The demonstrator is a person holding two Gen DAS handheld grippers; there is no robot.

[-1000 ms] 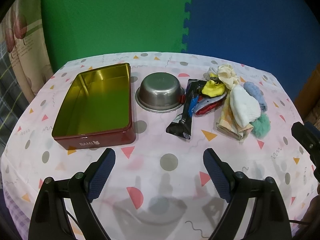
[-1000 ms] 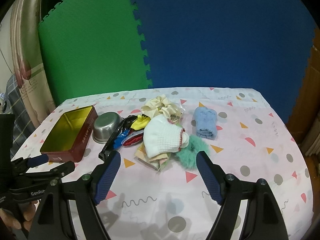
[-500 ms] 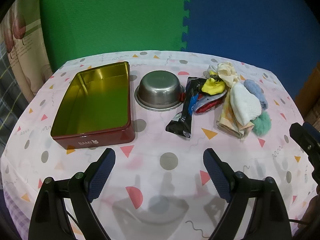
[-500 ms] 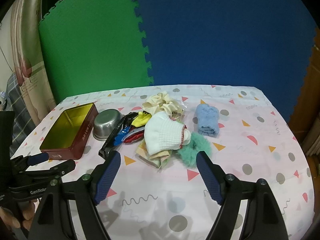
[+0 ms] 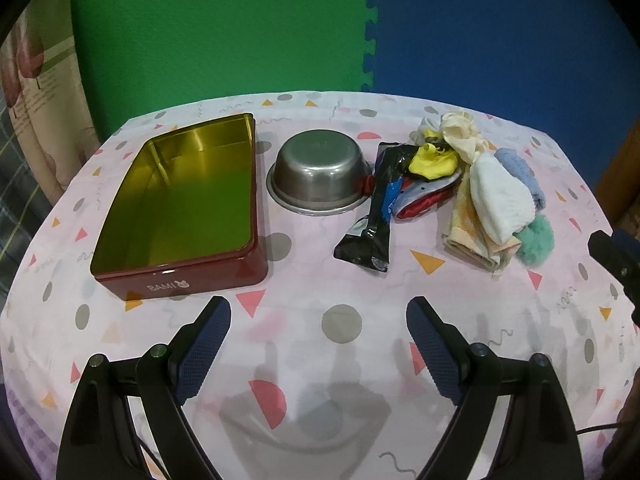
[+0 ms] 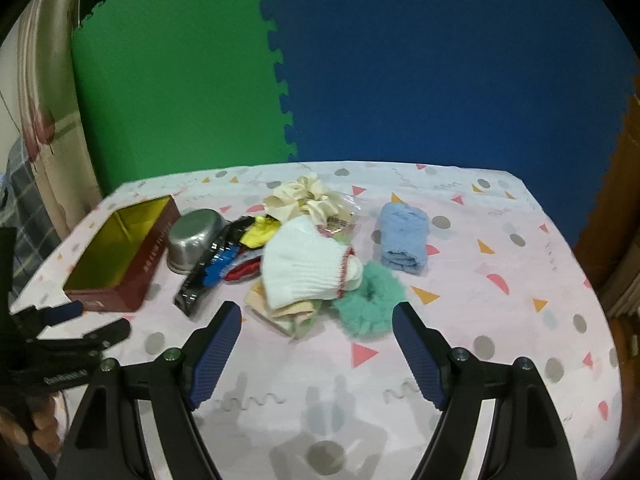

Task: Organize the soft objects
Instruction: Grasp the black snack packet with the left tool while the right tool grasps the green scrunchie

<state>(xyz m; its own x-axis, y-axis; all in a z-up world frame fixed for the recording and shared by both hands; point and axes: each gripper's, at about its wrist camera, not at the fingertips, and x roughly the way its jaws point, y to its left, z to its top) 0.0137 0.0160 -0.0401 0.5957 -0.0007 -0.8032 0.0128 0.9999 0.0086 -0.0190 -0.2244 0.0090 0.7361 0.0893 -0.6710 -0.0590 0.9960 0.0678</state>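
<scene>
A heap of soft things lies on the patterned tablecloth: a white knitted sock on a folded peach cloth, a green fluffy scrunchie, a rolled blue towel, a cream scrunchie and a yellow piece. A red tin with a gold inside stands open at the left. My right gripper is open just in front of the sock and green scrunchie, holding nothing. My left gripper is open over bare cloth, nearer than the tin.
A steel bowl sits between tin and heap. A black snack wrapper and red and blue items lie beside it. Green and blue foam mats stand behind the table. Bare cloth spreads to the right.
The right gripper has moved forward and a little right toward the soft heap, which looms larger. The left gripper's view has hardly shifted. Both stay open.
</scene>
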